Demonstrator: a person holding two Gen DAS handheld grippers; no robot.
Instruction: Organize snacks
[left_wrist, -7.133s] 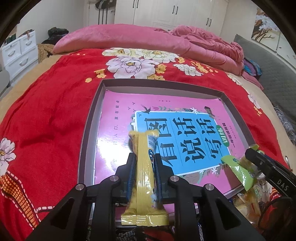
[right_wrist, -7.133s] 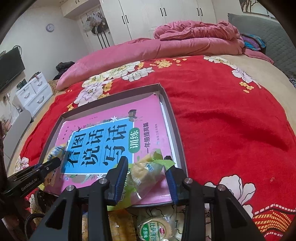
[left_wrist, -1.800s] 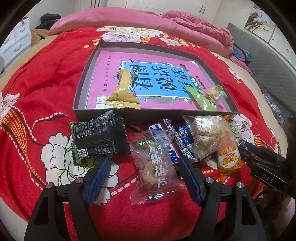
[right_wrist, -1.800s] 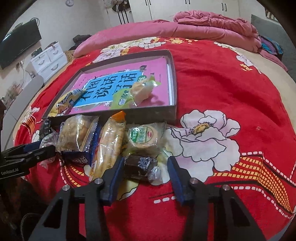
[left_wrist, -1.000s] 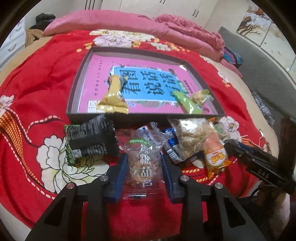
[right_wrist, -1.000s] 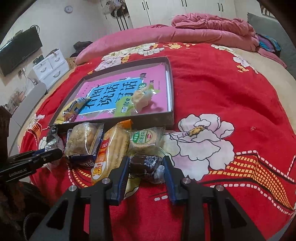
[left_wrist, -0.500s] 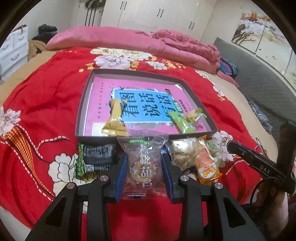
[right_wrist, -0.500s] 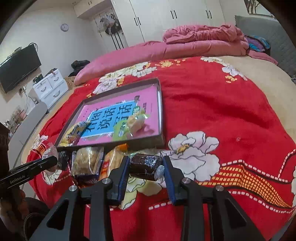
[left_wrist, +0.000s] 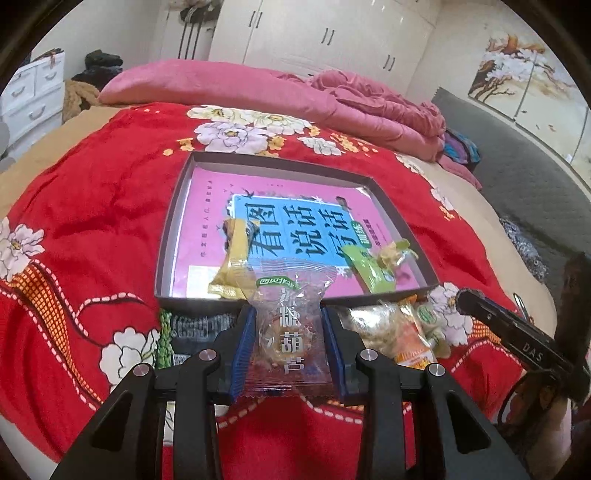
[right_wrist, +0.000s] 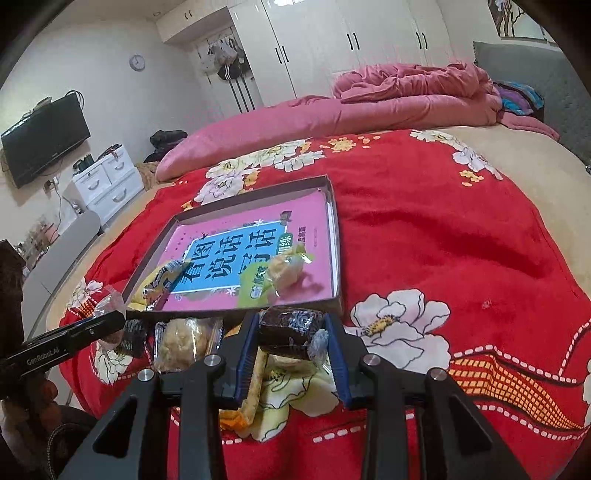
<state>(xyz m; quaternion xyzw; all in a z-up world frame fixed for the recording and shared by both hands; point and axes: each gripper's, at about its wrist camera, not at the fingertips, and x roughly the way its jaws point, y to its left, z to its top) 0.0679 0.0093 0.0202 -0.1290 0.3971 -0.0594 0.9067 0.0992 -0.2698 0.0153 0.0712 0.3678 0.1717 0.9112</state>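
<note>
My left gripper (left_wrist: 289, 334) is shut on a clear candy packet (left_wrist: 290, 325) with white characters, held above the red blanket just before the dark box (left_wrist: 168, 236). The box holds a pink and blue book (left_wrist: 295, 229), a yellow snack bar (left_wrist: 234, 266) and a green snack (left_wrist: 373, 266). My right gripper (right_wrist: 291, 338) is shut on a dark brown wrapped cake (right_wrist: 291, 332), held above the blanket near the box's front right corner (right_wrist: 338, 291). Loose snacks lie in front of the box: a black packet (left_wrist: 192, 328), a clear cracker bag (left_wrist: 376, 325) and an orange packet (left_wrist: 410, 343).
The bed has a red flowered blanket (right_wrist: 443, 240) and a pink duvet (left_wrist: 258, 92) at the far end. White drawers (right_wrist: 107, 181) and a TV (right_wrist: 44, 140) stand to the left. The left gripper's body shows in the right wrist view (right_wrist: 62, 343).
Both grippers closed on their snacks about a second ago and have since lifted them off the blanket. They now sit higher and nearer the box.
</note>
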